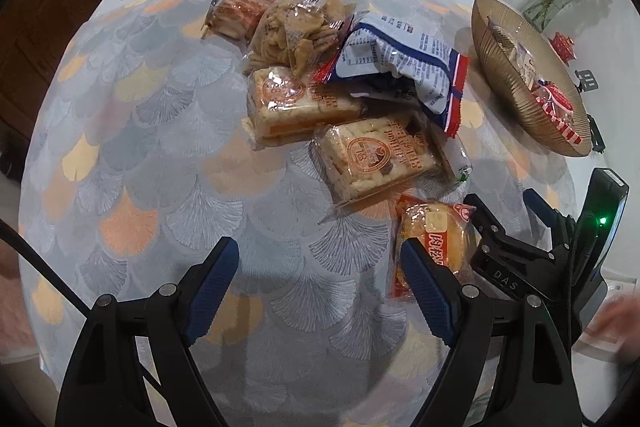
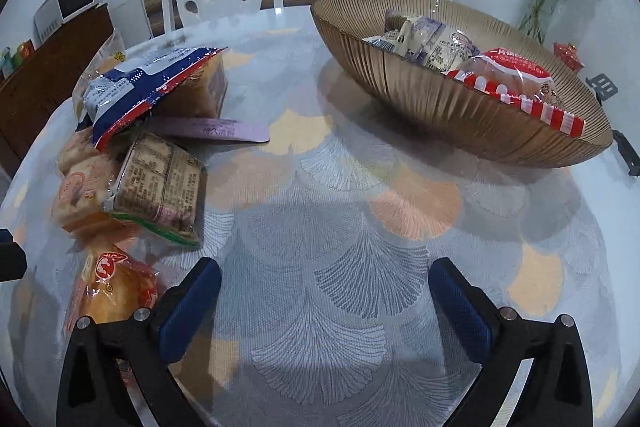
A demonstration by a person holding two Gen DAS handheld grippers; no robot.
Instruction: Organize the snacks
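Inside the ribbed amber bowl (image 2: 440, 99) lie a red-striped packet (image 2: 516, 83) and some pale wrapped snacks (image 2: 424, 43), partly hidden by its rim. Left of it the snack pile (image 1: 320, 87) sits on the table (image 2: 340, 227). Left gripper (image 1: 320, 283) and right gripper (image 2: 324, 295) both stand apart, empty.

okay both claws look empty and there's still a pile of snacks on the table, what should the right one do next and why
Probably swing the right claw left to the orange bun packet. It is the nearest loose snack, the claw is empty and wide open, and the bowl already holds a few packets.
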